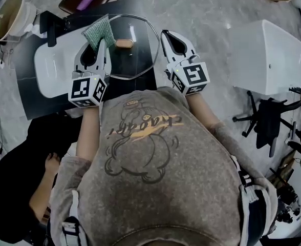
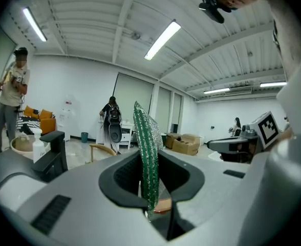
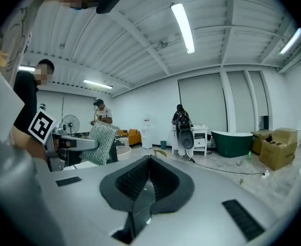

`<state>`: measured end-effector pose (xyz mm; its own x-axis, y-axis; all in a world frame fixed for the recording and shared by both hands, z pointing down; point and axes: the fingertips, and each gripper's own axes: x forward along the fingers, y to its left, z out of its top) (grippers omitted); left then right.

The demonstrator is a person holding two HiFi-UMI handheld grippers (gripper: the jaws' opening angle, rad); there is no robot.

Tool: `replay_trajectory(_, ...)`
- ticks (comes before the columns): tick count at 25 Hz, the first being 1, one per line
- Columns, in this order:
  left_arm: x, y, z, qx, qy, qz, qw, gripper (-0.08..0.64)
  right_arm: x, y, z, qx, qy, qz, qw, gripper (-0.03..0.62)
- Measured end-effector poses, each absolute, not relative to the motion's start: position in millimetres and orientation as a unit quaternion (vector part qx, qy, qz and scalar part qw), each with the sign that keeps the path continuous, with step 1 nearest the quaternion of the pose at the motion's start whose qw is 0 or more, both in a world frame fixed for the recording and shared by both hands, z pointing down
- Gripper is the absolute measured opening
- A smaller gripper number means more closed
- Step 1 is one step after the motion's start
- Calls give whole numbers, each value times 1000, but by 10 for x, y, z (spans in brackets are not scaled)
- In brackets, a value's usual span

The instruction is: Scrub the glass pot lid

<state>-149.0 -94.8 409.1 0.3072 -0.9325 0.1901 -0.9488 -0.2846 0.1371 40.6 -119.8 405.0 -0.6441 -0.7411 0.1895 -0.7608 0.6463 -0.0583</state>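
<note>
- The glass lid [image 1: 140,55] lies flat on the tabletop [image 1: 22,73].
- The left hand-held gripper [image 1: 98,47] pinches a green sponge [image 1: 98,31] at the lid's left rim.
- The right hand-held gripper [image 1: 166,35] is closed at the right rim; any grip there is unclear.
- Risk: scrubbing pressure could slide an unsteadied lid off the tabletop.

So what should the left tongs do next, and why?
Probably press the pad down onto the lid and start rubbing. The left tongs grip the pad at the lid's left edge, and the right tongs sit shut at its right rim.
</note>
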Motion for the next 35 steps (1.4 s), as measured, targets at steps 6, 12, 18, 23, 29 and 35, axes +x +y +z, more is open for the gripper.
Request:
replay_trajectory(6,-1520,-885,4153,793,-602,36,85,86,485,-1216,4150,429,-899,67,65,28)
replay_trajectory(12,-1581,-889,4142,786,-612,32,85,86,487,-1230,4156,434,-897,66,61,27)
replay_trajectory(18,-1591,-902,4118,782,-617,28,86,86,491,-1243,4134,434,-897,67,58,26)
replay_trajectory(23,-1589,-906,4120,781,-617,29,87,86,477,-1254,4128,435,-896,67,59,26)
replay_trajectory(29,-1609,-899,4125,781,-618,28,86,86,432,-1256,4137,432,-897,68,60,26)
replay_trajectory(35,-1633,-882,4129,779,-620,27,90,86,415,-1246,4140,429,-898,70,61,26)
